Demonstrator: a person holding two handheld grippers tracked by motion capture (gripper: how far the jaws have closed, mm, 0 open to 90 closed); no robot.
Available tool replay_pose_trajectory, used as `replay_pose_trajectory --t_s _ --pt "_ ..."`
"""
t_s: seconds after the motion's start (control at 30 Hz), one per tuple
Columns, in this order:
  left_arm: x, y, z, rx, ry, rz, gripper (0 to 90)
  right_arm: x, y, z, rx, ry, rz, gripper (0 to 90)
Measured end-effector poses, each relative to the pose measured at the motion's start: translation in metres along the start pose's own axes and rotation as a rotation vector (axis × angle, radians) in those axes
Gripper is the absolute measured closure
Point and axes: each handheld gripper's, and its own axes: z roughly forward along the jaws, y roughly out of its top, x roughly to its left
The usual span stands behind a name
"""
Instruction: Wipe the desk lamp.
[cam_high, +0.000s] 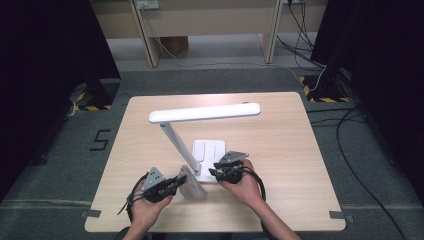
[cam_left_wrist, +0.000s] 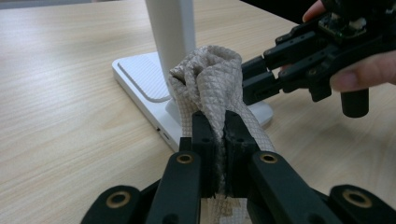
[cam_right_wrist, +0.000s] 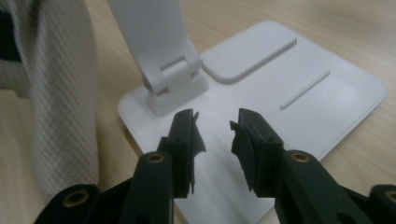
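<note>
Item: one quilted beige cloth (cam_left_wrist: 212, 77), which you are pinching in your left gripper (cam_high: 176, 184), jaws clamped on its bunched middle. It is standing just off the near-left corner of the one white desk lamp's base (cam_right_wrist: 299, 88), its long axis rising from the table (cam_high: 280, 130). Your right gripper (cam_high: 216, 171) is hovering over that base with jaws parted and nothing between them; the cloth is lying to its left, close by. Two grippers, one lamp, one cloth.
</note>
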Motion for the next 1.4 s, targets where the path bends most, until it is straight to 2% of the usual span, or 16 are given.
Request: replay_pose_trajectory --t_s 0.23,0.33,0.4,0.53,0.73,1.03,1.23,1.33,1.4 --pt "-0.008 0.009 0.003 -0.024 -0.025 0.021 84.6 0.013 0.017 -0.03 -0.104 0.123 -0.001 52.6" --pt "-0.011 0.013 0.005 -0.029 -0.032 0.028 84.6 0.022 0.019 -0.036 -0.122 0.17 -0.027 49.5" --pt "-0.012 0.016 0.006 -0.041 -0.039 0.035 84.5 0.028 0.018 -0.038 -0.108 0.185 -0.044 48.1" --pt "-0.015 0.024 0.007 -0.058 -0.05 0.044 84.5 0.031 0.015 -0.036 -0.094 0.182 -0.09 46.7" --pt "-0.017 0.032 0.01 -0.077 -0.059 0.055 84.5 0.03 0.015 -0.035 -0.109 0.173 -0.109 47.0" --pt "-0.021 0.038 0.013 -0.095 -0.074 0.062 84.4 0.028 0.014 -0.035 -0.113 0.143 -0.135 53.4" --pt "-0.022 0.039 0.013 -0.103 -0.08 0.064 84.3 0.027 0.016 -0.037 -0.109 0.138 -0.175 71.2" --pt "-0.022 0.039 0.013 -0.102 -0.08 0.062 84.2 0.027 0.016 -0.038 -0.113 0.129 -0.173 79.9" --pt "-0.022 0.039 0.014 -0.103 -0.081 0.059 83.9 0.027 0.017 -0.039 -0.112 0.126 -0.169 82.1"
